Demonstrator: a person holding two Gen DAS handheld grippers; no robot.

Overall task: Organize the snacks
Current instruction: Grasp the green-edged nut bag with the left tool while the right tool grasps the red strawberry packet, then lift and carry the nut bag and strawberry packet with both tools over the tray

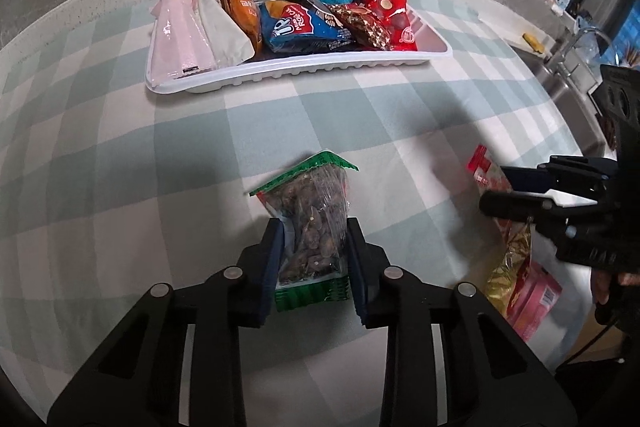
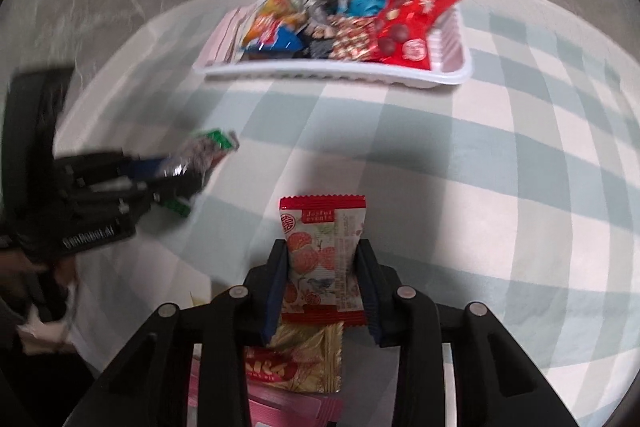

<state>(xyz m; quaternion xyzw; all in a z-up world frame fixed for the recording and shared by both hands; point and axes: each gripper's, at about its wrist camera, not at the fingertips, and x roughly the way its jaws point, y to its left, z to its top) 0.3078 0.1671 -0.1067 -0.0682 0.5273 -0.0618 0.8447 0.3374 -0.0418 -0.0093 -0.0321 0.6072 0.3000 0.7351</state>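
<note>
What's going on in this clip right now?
A person is sorting snacks with two handheld grippers. The left gripper has its jaws shut on a green-edged nut packet. The right gripper is clamped on a red fruit-print packet. The white tray across the checked tablecloth already holds several snack bags. A gold packet and a pink one lie loose below the right gripper.

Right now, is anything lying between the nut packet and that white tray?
No: only bare checked tablecloth lies between the nut packet and the white tray, per the left wrist view.
</note>
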